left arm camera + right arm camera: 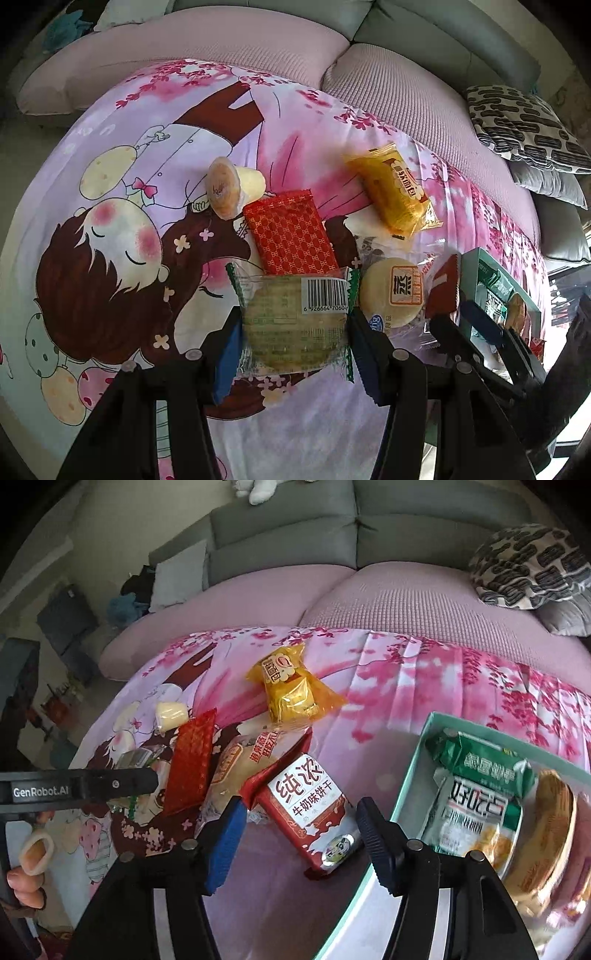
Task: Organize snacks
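Snacks are lying scattered on a pink cartoon bedsheet [110,155]. Left gripper [295,325] is clenching a clear-wrapped round pastry [291,325] between its pads. Right gripper [301,840] is straddling a red milk biscuit packet [310,812], pads apart from it. Teal box [406,779] alongside is holding green packets [484,764].

The printed cloth [122,155] is lilac and pink, with blossom sprays and a cartoon girl with brown hair and rosy cheeks. Toward its far edge lies a glossy yellow-orange bread packet [291,688]. The flat foil sachet [291,234] is red with a gold lattice. A dark red biscuit pack [308,808] carries a white label. The open box [410,771] is teal, perhaps mint; the fisheye blurs it.
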`<state>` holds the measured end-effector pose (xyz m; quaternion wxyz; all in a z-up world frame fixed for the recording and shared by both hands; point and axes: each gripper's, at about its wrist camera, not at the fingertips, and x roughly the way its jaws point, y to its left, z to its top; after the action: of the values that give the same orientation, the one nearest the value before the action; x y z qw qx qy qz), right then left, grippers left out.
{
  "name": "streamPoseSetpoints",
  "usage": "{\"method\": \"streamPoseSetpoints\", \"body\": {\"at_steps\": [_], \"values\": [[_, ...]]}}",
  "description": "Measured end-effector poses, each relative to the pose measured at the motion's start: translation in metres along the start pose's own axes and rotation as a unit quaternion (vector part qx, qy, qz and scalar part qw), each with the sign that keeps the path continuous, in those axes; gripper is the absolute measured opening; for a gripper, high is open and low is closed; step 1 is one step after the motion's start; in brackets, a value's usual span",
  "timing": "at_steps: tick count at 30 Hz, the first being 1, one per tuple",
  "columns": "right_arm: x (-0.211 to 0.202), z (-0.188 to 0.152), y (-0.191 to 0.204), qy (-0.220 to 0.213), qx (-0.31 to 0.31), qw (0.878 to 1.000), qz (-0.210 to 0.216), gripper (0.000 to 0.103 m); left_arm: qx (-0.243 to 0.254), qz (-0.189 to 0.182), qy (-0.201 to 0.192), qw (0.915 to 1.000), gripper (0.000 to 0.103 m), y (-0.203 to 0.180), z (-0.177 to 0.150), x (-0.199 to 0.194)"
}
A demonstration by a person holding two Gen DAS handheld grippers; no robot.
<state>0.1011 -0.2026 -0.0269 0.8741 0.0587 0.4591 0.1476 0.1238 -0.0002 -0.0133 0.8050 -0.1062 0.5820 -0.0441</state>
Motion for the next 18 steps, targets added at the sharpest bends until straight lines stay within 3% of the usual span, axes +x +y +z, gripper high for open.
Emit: {"method": "streamPoseSetpoints", "body": {"at_steps": [5, 18], "values": [[0.011, 0.007, -0.009, -0.001, 0.018, 1.000, 0.025, 0.067, 0.000, 0.000, 0.000, 1.0000, 0.057, 0.000, 0.001, 0.000], [0.013, 0.007, -0.005, 0.056, 0.070, 0.996, 0.017, 0.063, -0.002, -0.008, 0.006, 0.9999, 0.057, -0.002, -0.001, 0.004]]}}
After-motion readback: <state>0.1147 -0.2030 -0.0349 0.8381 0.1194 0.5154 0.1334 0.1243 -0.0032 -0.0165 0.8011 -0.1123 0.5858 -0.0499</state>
